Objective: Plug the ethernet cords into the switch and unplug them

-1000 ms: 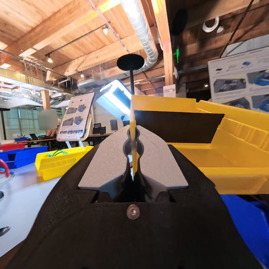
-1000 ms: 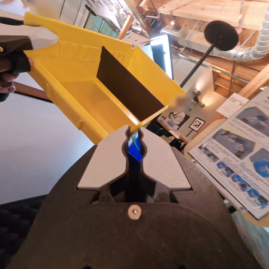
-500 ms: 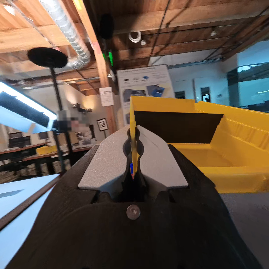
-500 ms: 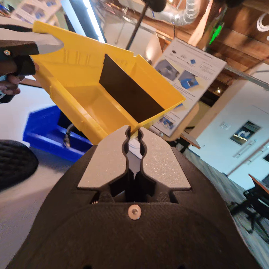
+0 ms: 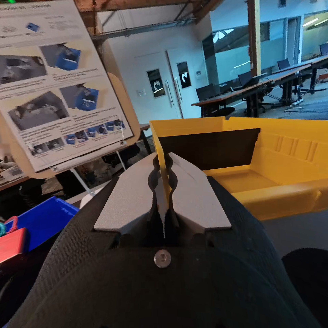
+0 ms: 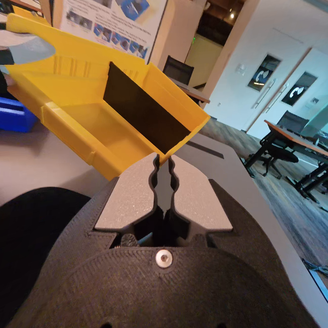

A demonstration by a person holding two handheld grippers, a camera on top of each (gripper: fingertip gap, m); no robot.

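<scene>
Bin-carrying, not plugging: left gripper and right gripper each pinch a wall of the empty yellow bin; next, set it down

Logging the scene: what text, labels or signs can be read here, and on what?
Poster: printed text, too blurred to read.
Door panels: white handset pictograms, no words.
Wall plate: too small to read.
Bin: no marking visible.

Your grey desk carries a blue bin at its far left and a round black pad nearer you.
</scene>
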